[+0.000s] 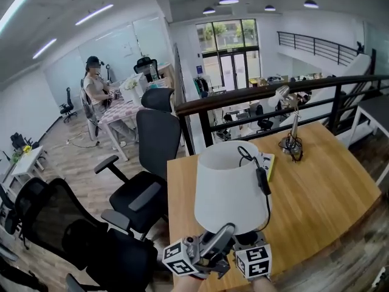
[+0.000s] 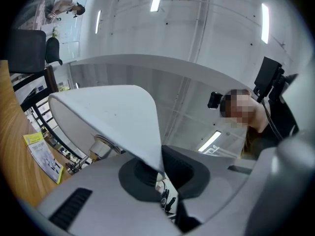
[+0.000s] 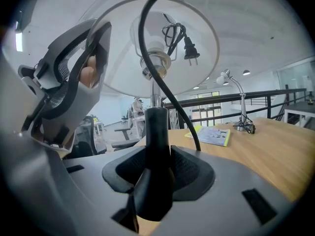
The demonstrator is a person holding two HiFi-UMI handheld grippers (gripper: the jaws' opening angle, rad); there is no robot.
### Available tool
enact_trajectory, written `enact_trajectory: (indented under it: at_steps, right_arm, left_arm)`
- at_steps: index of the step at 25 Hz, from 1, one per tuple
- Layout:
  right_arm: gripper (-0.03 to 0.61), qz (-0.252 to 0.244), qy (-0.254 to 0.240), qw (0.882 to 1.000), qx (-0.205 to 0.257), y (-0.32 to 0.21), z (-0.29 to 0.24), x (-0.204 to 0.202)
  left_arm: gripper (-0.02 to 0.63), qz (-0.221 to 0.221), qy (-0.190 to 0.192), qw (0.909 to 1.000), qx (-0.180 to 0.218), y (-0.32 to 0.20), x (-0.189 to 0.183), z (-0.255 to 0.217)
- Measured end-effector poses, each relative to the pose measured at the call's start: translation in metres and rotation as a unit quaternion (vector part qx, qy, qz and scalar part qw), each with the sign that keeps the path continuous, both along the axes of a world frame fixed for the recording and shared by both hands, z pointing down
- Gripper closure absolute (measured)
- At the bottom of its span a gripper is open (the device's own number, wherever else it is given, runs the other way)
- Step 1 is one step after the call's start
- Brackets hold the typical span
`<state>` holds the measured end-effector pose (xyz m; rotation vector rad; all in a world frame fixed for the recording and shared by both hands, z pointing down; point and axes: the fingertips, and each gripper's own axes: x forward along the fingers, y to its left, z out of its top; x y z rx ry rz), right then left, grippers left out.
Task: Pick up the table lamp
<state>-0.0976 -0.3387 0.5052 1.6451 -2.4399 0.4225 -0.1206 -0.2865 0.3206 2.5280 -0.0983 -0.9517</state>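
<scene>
The table lamp has a white drum shade and a black stem, and it is held over the near edge of the wooden table. My left gripper is shut on the shade's lower rim, which is pinched between its pads. My right gripper is shut on the black stem just under the bulb socket. The lamp's black cord runs over the shade, and its plug hangs inside. The lamp's base is hidden.
A silver desk lamp stands at the table's far side, with a yellow-edged booklet near it. Black office chairs crowd the table's left side. A dark railing runs behind. A person sits at a far desk.
</scene>
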Motion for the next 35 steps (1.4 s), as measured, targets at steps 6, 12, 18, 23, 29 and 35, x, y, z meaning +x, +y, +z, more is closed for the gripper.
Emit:
enact_trajectory:
  at_steps: [6, 12, 18, 23, 29, 35]
  right_arm:
    - [0.414, -0.004, -0.008, 1.000, 0.012, 0.005, -0.023, -0.004]
    - [0.414, -0.017, -0.009, 0.999, 0.026, 0.009, -0.047, -0.010]
    - [0.416, -0.026, -0.012, 0.999, 0.039, 0.011, -0.065, -0.014]
    - [0.416, -0.028, -0.018, 0.998, 0.049, 0.011, -0.079, -0.017]
    - [0.416, -0.034, -0.019, 0.997, 0.063, 0.010, -0.092, -0.022]
    - [0.416, -0.037, -0.024, 0.996, 0.076, 0.010, -0.106, -0.023]
  left_arm:
    - [0.603, -0.006, -0.008, 0.9997, 0.023, 0.013, 0.000, -0.022]
    - [0.602, -0.020, -0.006, 0.9990, 0.040, 0.022, -0.006, -0.045]
    - [0.601, -0.033, -0.002, 0.9980, 0.053, 0.026, -0.011, -0.061]
    - [0.601, -0.034, 0.000, 0.9970, 0.069, 0.033, -0.013, -0.074]
    - [0.601, -0.041, 0.003, 0.9958, 0.081, 0.037, -0.018, -0.084]
    - [0.601, -0.045, 0.005, 0.9947, 0.092, 0.042, -0.019, -0.095]
